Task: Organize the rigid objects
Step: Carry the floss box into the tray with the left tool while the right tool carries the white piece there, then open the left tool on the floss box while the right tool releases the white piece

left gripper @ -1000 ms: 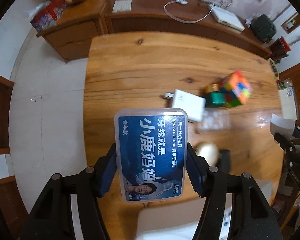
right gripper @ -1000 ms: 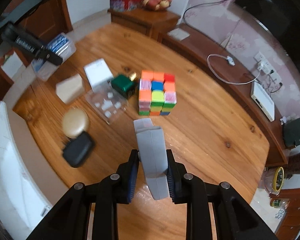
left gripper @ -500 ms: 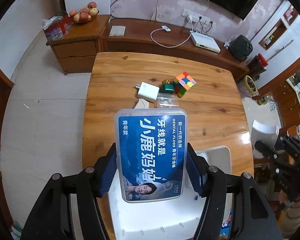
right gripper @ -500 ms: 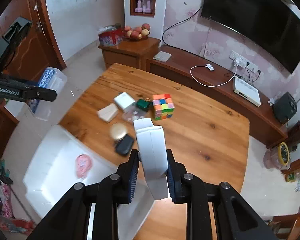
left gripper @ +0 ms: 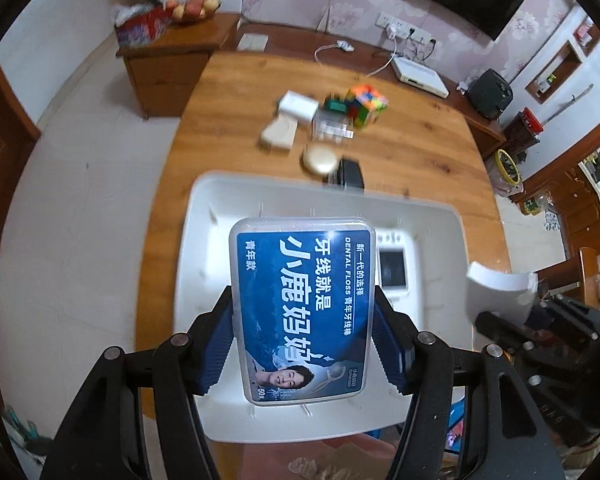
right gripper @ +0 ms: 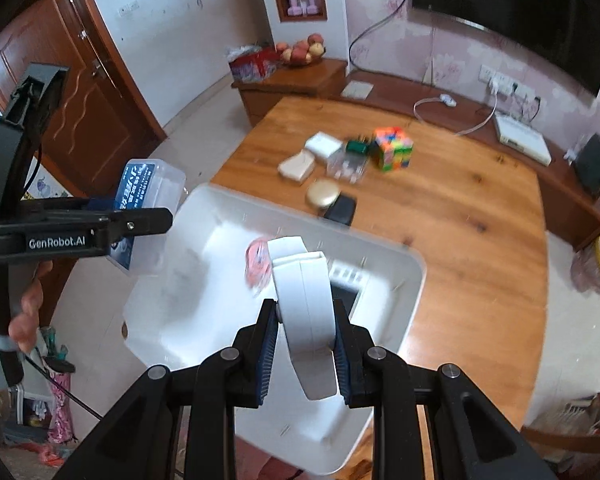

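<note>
From the left wrist we see the left tool (left gripper: 304,344) clamped on a clear dental floss box (left gripper: 302,312) with a blue label, held above a white bin (left gripper: 204,216). The bin sits at the desk's near end, its near rim overhanging the desk edge. Inside, a small screened device (left gripper: 392,268) lies by the right wall (the rest of the floor we can see looks bare). Beyond the bin the wooden desk (left gripper: 420,152) has open surface to the right; a cluster sits at mid-desk: a gold round case (left gripper: 320,159), a black pouch (left gripper: 350,172), and a colour cube (left gripper: 366,104).

From the right wrist, our right tool (right gripper: 306,350) is pinched on a white curved case (right gripper: 306,312), over the bin's right half. The left tool shows at the left edge with the floss box, above the bin's left rim. A pink item (right gripper: 258,264) lies in the bin. Pale tiled floor (right gripper: 572,340) surrounds the desk.
</note>
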`<move>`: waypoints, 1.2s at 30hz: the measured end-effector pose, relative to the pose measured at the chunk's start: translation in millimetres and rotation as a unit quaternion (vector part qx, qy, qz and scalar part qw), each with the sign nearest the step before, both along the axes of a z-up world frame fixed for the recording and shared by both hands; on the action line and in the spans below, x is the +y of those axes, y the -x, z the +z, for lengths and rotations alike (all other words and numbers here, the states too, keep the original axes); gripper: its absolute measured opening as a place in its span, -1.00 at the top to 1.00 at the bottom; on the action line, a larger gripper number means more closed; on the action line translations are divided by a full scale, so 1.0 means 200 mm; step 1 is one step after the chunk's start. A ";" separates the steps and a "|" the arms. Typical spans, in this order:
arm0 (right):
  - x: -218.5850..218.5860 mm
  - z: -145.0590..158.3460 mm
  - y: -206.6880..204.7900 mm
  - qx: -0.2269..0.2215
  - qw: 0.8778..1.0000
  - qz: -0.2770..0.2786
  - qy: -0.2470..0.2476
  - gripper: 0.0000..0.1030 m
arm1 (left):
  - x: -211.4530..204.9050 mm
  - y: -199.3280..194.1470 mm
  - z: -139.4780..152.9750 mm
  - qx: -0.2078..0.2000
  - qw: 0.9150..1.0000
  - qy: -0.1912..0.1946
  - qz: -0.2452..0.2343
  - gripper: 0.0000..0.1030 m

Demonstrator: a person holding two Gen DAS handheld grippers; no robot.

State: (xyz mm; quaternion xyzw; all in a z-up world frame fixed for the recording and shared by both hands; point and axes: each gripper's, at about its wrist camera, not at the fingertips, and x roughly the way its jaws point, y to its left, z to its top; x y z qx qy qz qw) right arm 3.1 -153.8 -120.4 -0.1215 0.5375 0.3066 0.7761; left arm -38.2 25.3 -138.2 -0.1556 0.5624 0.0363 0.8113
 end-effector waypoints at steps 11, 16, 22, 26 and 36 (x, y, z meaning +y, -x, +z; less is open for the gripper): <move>0.02 -0.37 0.17 0.050 0.997 -0.002 0.055 0.49 | -0.13 0.10 -0.33 0.040 0.999 0.004 -0.004 -0.29; 0.02 -0.42 0.15 0.051 0.997 -0.009 0.061 0.49 | -0.17 0.10 -0.41 0.046 0.999 0.003 -0.008 -0.29; 0.01 -0.52 0.14 0.071 0.995 -0.014 0.071 0.49 | -0.18 0.08 -0.48 0.060 0.998 0.002 -0.012 -0.29; 0.03 -0.56 0.14 0.079 0.994 -0.006 0.076 0.49 | -0.18 0.08 -0.49 0.064 0.998 0.004 -0.016 -0.29; 0.08 -0.53 0.16 0.059 0.995 0.011 0.085 -0.13 | -0.18 0.06 -0.52 0.088 0.996 -0.001 -0.028 -0.40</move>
